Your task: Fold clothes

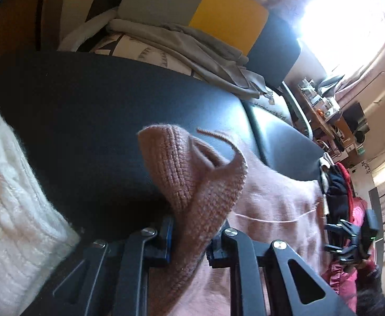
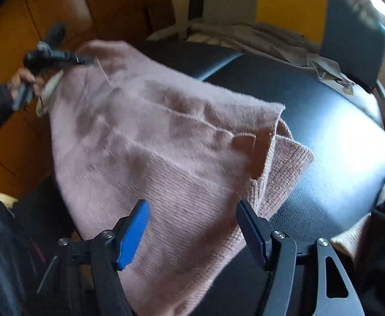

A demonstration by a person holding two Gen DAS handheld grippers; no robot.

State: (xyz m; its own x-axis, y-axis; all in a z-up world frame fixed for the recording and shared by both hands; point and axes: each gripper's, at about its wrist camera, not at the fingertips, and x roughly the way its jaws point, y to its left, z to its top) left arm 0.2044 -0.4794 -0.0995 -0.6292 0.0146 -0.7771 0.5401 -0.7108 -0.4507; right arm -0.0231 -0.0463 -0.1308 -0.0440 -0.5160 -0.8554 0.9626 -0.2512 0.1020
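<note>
Right now the pink knit sweater point(image 2: 166, 158) lies spread over the black padded seat point(image 2: 337, 137), one end lifted off it toward ten o'clock in the right wrist view, its ribbed edge doubled under at three o'clock. The left hand-held gripper point(image 1: 192, 237) is clamped on a bunched ribbed corner of that sweater, which stands up between its fingers in its own view; the same tool shows at ten o'clock in the right view, holding the raised end. The right hand-held gripper point(image 2: 192, 226) hovers with its jaws wide apart over the near edge of the fabric, holding nothing. Judging by this, a fold seems to be under way, though whether the garment is being opened out or doubled over cannot be settled here. To do it well, the free tool would want a pinch on the near hem that takes both layers, with the two grips level and the cloth taut, so the crease runs straight. A white knit point(image 1: 13, 197) at nine o'clock in the left view and grey cloth point(image 1: 192, 50) at twelve lie apart.
</note>
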